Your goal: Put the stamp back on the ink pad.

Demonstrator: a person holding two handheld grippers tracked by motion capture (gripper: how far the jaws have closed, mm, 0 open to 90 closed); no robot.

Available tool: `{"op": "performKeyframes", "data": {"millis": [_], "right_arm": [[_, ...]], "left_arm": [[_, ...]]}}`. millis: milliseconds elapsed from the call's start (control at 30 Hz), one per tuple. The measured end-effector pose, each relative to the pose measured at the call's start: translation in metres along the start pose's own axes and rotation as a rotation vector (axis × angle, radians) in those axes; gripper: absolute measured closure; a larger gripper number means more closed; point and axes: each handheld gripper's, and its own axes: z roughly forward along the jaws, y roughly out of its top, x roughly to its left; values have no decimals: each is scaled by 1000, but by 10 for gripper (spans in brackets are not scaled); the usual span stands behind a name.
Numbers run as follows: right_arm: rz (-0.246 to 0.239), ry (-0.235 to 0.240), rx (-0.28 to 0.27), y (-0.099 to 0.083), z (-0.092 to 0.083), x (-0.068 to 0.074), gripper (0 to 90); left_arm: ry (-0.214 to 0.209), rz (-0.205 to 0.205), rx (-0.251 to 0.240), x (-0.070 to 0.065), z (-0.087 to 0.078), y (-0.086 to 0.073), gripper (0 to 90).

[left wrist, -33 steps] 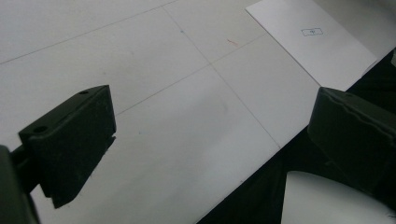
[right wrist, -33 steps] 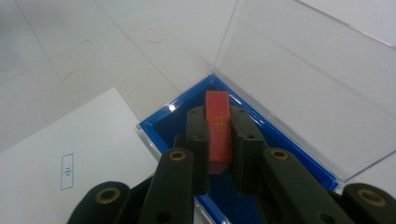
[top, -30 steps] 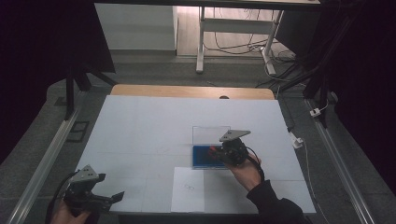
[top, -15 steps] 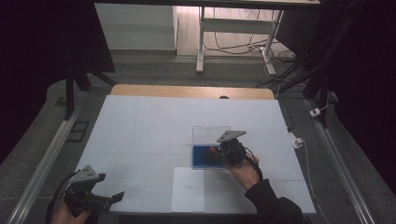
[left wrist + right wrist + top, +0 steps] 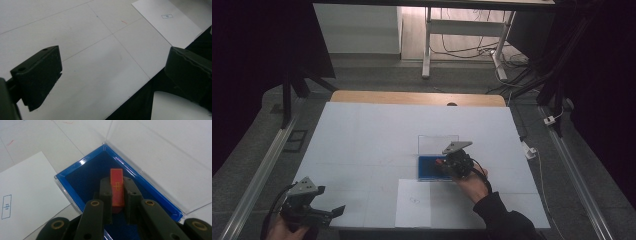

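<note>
Right hand-held gripper (image 5: 117, 195) jaws closed on a small red block (image 5: 117, 187), one jaw pressed to each long side. Block is a narrow rectangle with a yellow cross-in-box mark on top, standing up between the jaws. It sits over the dark blue lined tray (image 5: 75, 173) of a clear plastic case; tray rim bright blue. Clear lid (image 5: 160, 157) is open, lying flat on the white desk (image 5: 37, 140) beyond the tray. White paper sheet (image 5: 27, 192) just beside the tray at left, with a small blue outlined rectangle (image 5: 6, 206) printed on it. Faint grid lines and small red marks on desk.
</note>
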Motion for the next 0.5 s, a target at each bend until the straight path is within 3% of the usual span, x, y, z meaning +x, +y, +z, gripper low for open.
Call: {"op": "performKeyframes", "data": {"millis": [233,500], "right_arm": [[30,12,-11,0,-1,-1,781],[54,16,-55,2,-9,-1,647]], "left_arm": [[-1,-1,0,0,0,0,18],[-3,-4,-1,1,0,0,18]]}}
